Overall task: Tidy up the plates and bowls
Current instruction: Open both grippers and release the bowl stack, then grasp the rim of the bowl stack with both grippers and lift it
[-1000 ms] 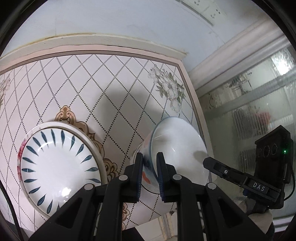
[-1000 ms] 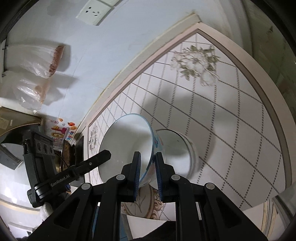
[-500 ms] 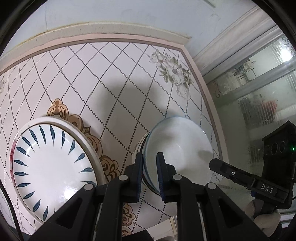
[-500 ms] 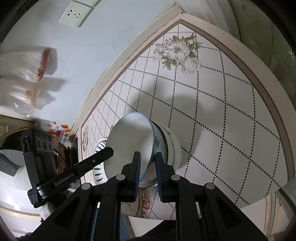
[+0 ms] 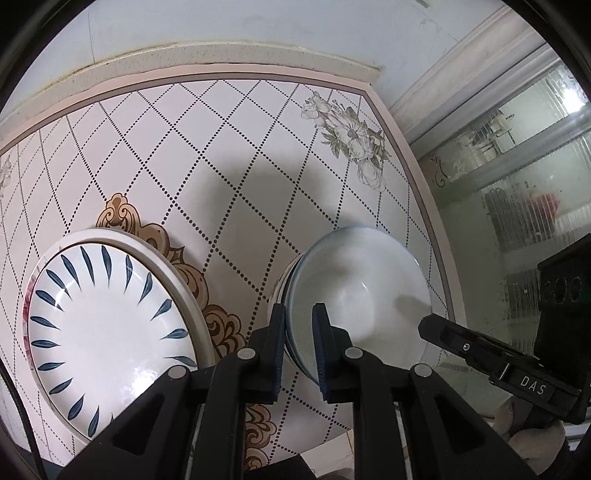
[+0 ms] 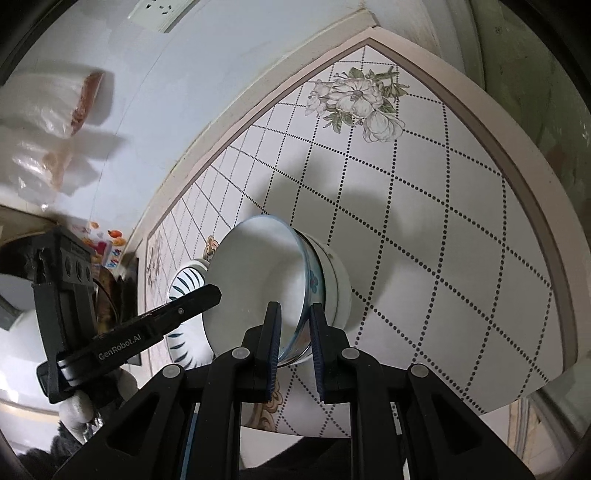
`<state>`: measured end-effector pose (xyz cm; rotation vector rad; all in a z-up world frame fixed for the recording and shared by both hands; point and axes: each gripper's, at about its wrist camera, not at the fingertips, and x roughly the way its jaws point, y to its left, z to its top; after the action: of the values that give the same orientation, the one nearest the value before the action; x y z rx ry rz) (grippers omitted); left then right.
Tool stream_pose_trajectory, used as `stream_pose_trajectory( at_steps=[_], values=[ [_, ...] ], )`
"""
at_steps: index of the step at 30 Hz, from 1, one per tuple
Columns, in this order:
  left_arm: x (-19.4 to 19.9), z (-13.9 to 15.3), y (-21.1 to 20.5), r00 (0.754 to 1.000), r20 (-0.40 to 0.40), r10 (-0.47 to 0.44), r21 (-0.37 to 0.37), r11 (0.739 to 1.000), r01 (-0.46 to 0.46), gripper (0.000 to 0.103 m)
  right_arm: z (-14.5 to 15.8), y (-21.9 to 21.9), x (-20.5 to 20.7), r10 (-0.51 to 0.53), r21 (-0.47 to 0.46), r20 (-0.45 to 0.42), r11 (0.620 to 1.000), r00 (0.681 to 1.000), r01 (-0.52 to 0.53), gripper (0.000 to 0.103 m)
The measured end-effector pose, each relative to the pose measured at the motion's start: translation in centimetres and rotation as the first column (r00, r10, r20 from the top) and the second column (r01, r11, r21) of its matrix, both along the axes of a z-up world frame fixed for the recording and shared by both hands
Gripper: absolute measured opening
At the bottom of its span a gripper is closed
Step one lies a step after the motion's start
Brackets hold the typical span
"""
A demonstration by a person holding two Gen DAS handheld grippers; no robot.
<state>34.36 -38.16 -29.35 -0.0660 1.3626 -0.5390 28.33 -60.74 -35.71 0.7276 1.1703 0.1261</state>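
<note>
A white bowl with a blue rim [image 5: 354, 291] sits nested in a second bowl on the tiled table [image 5: 229, 140]. My left gripper [image 5: 298, 325] is shut on its near rim, and my right gripper [image 6: 294, 325] is shut on the opposite rim of the same bowl [image 6: 255, 280]. The lower bowl [image 6: 334, 277] shows beneath it in the right wrist view. A white plate with blue leaf marks [image 5: 99, 325] lies stacked on another plate to the left; its edge shows in the right wrist view [image 6: 183, 284].
The table's pink edge [image 5: 424, 192] runs close to the bowls on the right, with a glass door beyond. The wall [image 5: 221, 29] borders the far side. Plastic bags [image 6: 48, 122] hang on the wall at the left.
The held bowl has come down from a tilted pose and now sits level inside the lower bowl. Both grippers moved down with it.
</note>
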Motion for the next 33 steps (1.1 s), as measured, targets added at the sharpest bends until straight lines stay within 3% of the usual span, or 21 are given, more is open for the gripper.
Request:
stream_pose_trajectory(
  at_steps=[5,11,14,16,21,24,26,30,32,33],
  values=[
    [-0.1,0.2,-0.1,1.0,-0.001,-0.007,0.02,1.0,0.007,0.012,0.2,0.3,0.2,0.021,-0.036,-0.01,0.999,1.0,-0.021,0.017],
    [-1.0,2.5,0.2,0.998,0.05,-0.026,0.107,0.994,0.02,0.014,1.9,0.9,-0.1,0.007,-0.1,-0.025,0.995,1.0,-0.009,0.018],
    [-1.8,4.0,0.6,0.995,0.091,-0.041,0.138,0.99,0.029,0.016,3.7,1.5,-0.7,-0.001,-0.163,-0.031,0.987,1.0,-0.004,0.034],
    [-2.5,5.2,1.1,0.993,0.108,-0.049,0.141,0.989,0.033,0.018,5.3,1.9,-1.4,-0.012,-0.204,-0.027,0.979,1.0,0.006,0.054],
    [-4.2,8.5,2.3,0.982,0.173,-0.073,0.153,0.987,0.046,0.024,9.1,2.6,-3.2,-0.03,-0.28,-0.005,0.96,1.0,0.028,0.075],
    [-5.1,9.9,2.5,0.976,0.196,-0.093,0.15,0.987,0.064,0.044,11.2,3.3,-4.3,-0.03,-0.328,0.01,0.944,0.999,0.032,0.084],
    [-5.5,10.7,2.8,0.974,0.206,-0.097,0.141,0.988,0.069,0.065,12.6,3.8,-5.1,-0.03,-0.361,0.019,0.932,0.999,0.035,0.089],
    [-6.0,12.0,3.3,0.968,0.233,-0.095,0.13,0.989,0.066,0.078,14.4,4.2,-6.2,-0.04,-0.382,0.039,0.923,0.998,0.051,0.094],
    [-6.1,12.5,3.5,0.966,0.24,-0.091,0.12,0.991,0.063,0.094,15.3,4.2,-6.7,-0.048,-0.393,0.059,0.917,0.997,0.067,0.095],
    [-6.1,12.7,3.6,0.966,0.241,-0.088,0.116,0.991,0.062,0.096,15.5,4.1,-6.8,-0.05,-0.396,0.064,0.916,0.997,0.072,0.095]
  ],
)
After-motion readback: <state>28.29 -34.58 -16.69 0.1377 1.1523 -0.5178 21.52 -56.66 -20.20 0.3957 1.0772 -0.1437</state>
